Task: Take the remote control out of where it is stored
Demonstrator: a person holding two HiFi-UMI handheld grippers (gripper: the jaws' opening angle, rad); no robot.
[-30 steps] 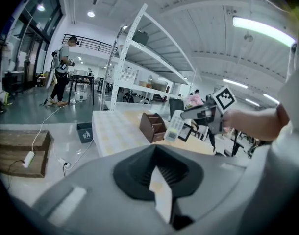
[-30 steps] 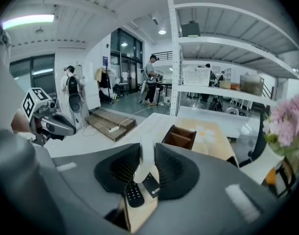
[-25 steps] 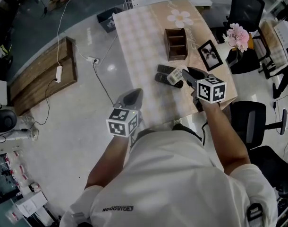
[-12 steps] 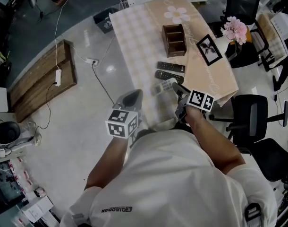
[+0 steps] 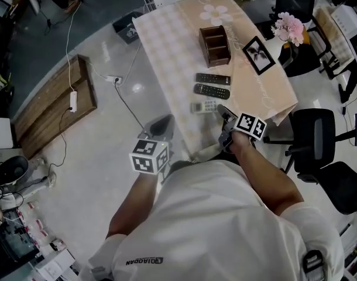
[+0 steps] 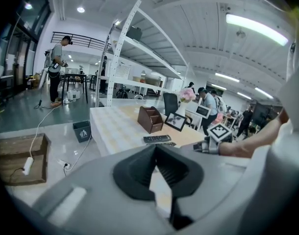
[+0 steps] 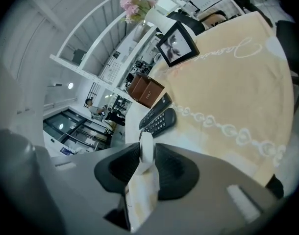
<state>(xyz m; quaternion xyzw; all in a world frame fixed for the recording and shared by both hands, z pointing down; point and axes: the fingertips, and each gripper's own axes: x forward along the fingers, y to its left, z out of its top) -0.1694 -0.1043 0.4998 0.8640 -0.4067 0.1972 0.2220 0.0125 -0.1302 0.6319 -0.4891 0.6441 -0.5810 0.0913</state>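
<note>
A white remote (image 5: 204, 106) lies low over the checked tablecloth (image 5: 167, 45), just in front of two black remotes (image 5: 212, 85). My right gripper (image 5: 224, 111) is shut on the white remote's near end. In the right gripper view that white end (image 7: 146, 150) sits pressed between the dark pads, with the black remotes (image 7: 158, 118) beyond. The brown wooden organiser (image 5: 215, 44) stands further back on the table, and its compartments look empty. My left gripper (image 5: 162, 122) hangs over the floor left of the table, holding nothing. Its tips (image 6: 155, 151) meet.
A framed picture (image 5: 258, 55) leans at the table's right side, with pink flowers (image 5: 289, 27) behind it. Black office chairs (image 5: 310, 142) stand to the right. A wooden pallet (image 5: 50, 98) and a cable with a power strip (image 5: 72, 100) lie on the floor at left.
My right gripper has carried the white remote from above the black remotes toward me and down to the table in front of them. The left gripper has barely moved.
</note>
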